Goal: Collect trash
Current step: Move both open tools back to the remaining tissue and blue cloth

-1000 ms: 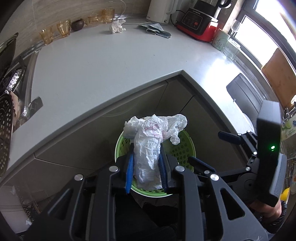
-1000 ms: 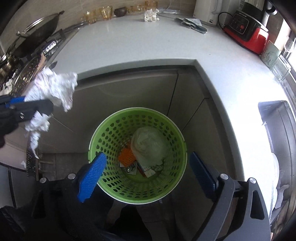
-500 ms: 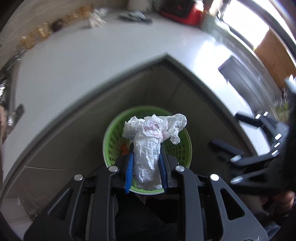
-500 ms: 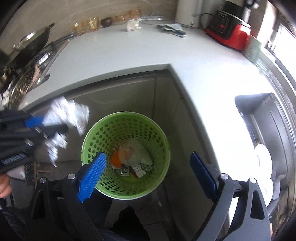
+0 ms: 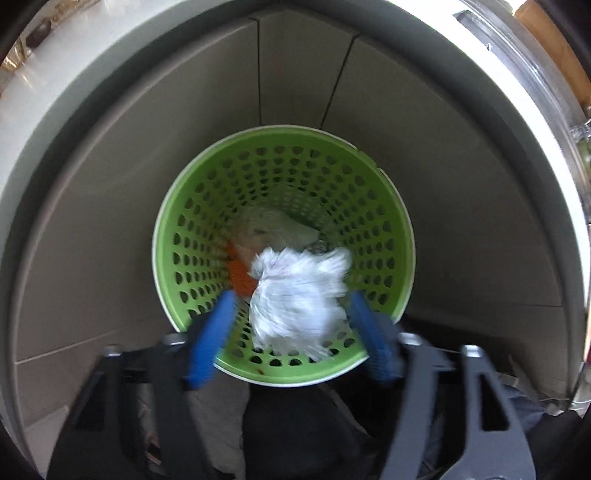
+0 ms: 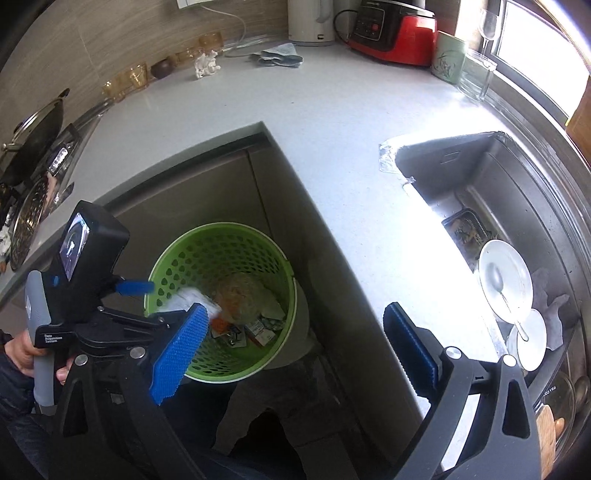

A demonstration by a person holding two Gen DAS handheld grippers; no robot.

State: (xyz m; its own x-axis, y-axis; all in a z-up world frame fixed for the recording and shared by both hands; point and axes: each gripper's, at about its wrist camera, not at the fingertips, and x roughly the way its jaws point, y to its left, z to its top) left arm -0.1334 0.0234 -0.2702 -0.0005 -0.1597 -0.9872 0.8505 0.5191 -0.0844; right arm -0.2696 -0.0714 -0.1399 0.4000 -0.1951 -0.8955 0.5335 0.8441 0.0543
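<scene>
A green perforated trash basket (image 5: 207, 206) stands on the floor in the cabinet corner and shows in the right wrist view (image 6: 255, 243) too. My left gripper (image 5: 291, 325) is open right above its near rim. A crumpled white paper wad (image 5: 299, 299), blurred, hangs free between the jaws over the basket; it also shows in the right wrist view (image 6: 186, 297). Older trash (image 6: 247, 299) lies at the bottom. My right gripper (image 6: 291, 350) is open and empty, higher up over the basket's right side.
A grey L-shaped counter (image 6: 332, 122) wraps the corner. At its back lie another white paper wad (image 6: 207, 64), a grey cloth (image 6: 277, 55), amber glasses (image 6: 136, 75), a kettle and a red appliance (image 6: 393, 35). A sink (image 6: 498, 206) with plates is at right, a stove with a pan at left.
My left gripper moved down over the basket and opened, letting go of the paper wad, which drops into the basket. My right gripper rose and shifted right.
</scene>
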